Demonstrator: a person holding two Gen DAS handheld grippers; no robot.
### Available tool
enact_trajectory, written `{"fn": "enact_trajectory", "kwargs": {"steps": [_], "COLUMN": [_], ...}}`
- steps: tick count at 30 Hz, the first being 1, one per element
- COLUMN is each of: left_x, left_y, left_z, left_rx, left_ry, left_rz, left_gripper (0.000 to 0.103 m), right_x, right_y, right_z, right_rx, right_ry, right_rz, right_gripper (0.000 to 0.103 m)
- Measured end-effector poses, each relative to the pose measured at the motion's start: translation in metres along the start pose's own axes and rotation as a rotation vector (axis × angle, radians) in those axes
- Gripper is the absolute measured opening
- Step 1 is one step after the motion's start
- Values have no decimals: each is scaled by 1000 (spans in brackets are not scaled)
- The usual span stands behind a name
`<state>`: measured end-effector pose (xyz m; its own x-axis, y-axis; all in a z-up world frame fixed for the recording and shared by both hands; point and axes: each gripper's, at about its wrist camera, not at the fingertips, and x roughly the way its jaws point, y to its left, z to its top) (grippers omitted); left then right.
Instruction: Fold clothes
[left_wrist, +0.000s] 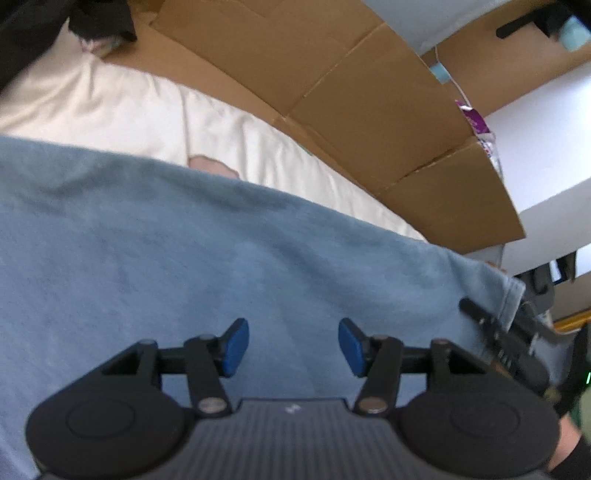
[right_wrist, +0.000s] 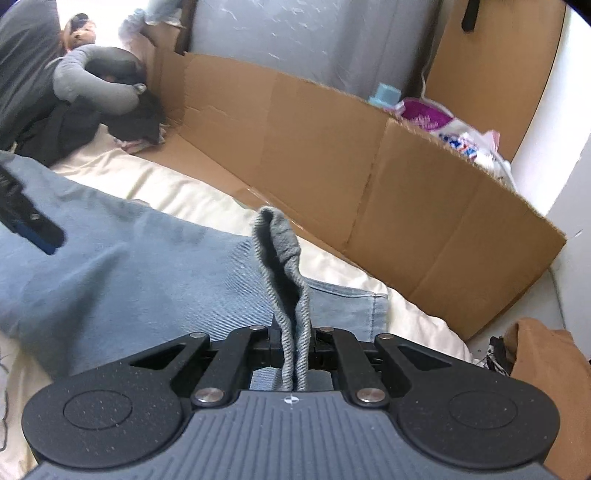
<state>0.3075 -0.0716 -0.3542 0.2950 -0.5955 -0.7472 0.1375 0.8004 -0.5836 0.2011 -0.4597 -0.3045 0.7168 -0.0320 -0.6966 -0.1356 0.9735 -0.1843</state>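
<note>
The fold looks only begun: the light blue jeans (right_wrist: 122, 266) lie spread on the cream bed (right_wrist: 192, 199) near the cardboard wall (right_wrist: 332, 147), the right tool (right_wrist: 293, 347) clenched on a bunched edge, the left tool (left_wrist: 293, 347) released above flat denim.

Light blue jeans (right_wrist: 122, 266) spread flat on bedding
</note>
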Motion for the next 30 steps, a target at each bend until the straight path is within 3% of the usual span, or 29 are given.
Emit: {"fn": "enact_trajectory", "kwargs": {"steps": [9, 15, 20, 24, 30], "left_x": [2, 2, 4, 3, 0], "left_y": [19, 26, 34, 37, 40], "left_z": [-3, -4, -1, 1, -1], "left_rx": [9, 20, 0, -1, -4], "left_ry": [27, 35, 33, 31, 29], "left_rz": [45, 64, 78, 82, 85], "left_gripper": [57, 57, 57, 57, 57], "right_x": [72, 109, 111, 107, 109], "right_y": [-39, -64, -70, -76, -86], "right_z": [2, -3, -6, -3, 11], "right_rx": [81, 243, 262, 270, 264], "right_ry": [107, 200, 193, 137, 103], "right_rz": [39, 26, 39, -14, -25], "right_gripper": [6, 12, 12, 10, 8]}}
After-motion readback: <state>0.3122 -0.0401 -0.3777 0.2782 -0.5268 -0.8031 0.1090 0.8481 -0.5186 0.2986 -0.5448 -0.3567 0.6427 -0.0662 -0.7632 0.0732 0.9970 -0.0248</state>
